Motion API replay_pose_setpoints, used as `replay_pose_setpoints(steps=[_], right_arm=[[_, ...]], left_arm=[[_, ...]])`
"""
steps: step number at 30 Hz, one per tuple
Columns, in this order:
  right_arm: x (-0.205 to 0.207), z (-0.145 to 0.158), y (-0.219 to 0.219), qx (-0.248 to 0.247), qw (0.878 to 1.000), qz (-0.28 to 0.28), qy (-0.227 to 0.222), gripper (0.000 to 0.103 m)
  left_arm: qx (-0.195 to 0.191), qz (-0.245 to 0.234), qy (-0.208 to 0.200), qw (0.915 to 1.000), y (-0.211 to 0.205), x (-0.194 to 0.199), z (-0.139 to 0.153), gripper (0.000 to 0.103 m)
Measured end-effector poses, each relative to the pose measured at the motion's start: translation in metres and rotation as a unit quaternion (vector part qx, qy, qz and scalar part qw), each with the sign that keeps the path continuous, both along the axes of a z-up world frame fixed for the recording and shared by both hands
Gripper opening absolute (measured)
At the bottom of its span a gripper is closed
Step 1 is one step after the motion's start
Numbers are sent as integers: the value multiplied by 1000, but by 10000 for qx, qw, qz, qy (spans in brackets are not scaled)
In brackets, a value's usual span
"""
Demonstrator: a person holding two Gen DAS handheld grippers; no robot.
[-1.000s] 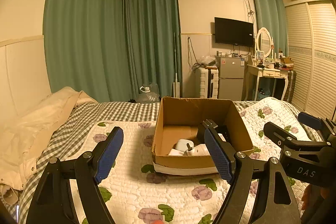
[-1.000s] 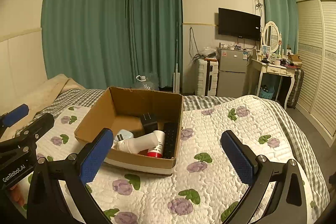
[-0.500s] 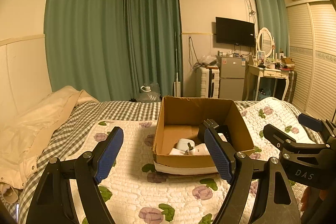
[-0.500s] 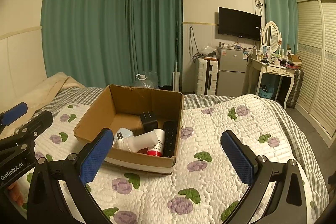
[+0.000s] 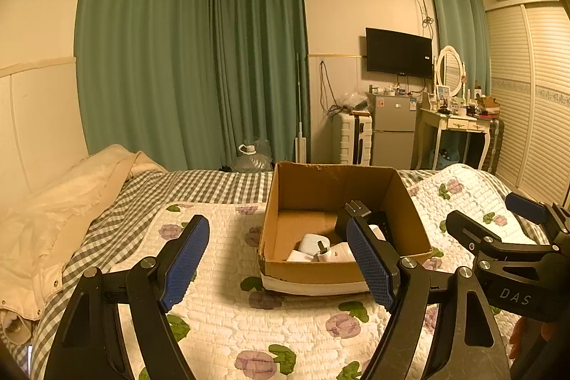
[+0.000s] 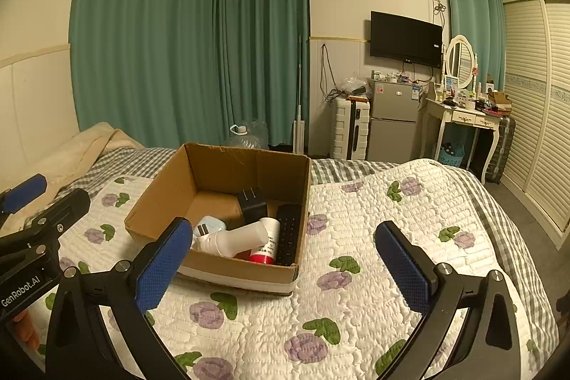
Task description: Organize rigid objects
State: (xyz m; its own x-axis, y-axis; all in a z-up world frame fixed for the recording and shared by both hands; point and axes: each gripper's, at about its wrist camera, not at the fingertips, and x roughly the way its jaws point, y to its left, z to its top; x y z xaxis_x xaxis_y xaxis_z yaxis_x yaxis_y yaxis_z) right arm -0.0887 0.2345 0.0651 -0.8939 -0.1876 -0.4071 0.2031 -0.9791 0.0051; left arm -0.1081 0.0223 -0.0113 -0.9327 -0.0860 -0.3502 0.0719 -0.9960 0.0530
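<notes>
An open cardboard box (image 6: 156, 198) sits on the quilted bed; it also shows in the left wrist view (image 5: 270, 223). Inside lie a black remote (image 6: 288, 234), a white bottle (image 6: 235, 239), a red-and-white tube (image 6: 265, 246), a black charger (image 6: 251, 202) and a white plug (image 6: 210, 227). My left gripper (image 5: 278, 259) is open and empty, held above the quilt in front of the box. My right gripper (image 6: 285, 262) is open and empty, held near the box's front right corner. Each gripper shows at the edge of the other's view.
The floral quilt (image 6: 356, 273) covers the bed, with a cream duvet (image 5: 53, 202) at the left. Beyond the bed stand green curtains (image 5: 178, 59), a water jug (image 5: 251, 157), a small fridge (image 5: 393, 130), a dressing table (image 5: 452, 127) and a wall TV (image 5: 399, 52).
Both views have drifted slightly; the grippers have stayed open and the box contents have not moved.
</notes>
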Motion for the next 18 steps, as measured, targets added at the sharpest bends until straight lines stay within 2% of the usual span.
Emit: replay_pose_setpoints(steps=[18], right_arm=[[2, -3, -2, -2, 10000, -1, -52, 103]], left_arm=[[-4, 1, -7, 10000, 0, 0, 0, 82]])
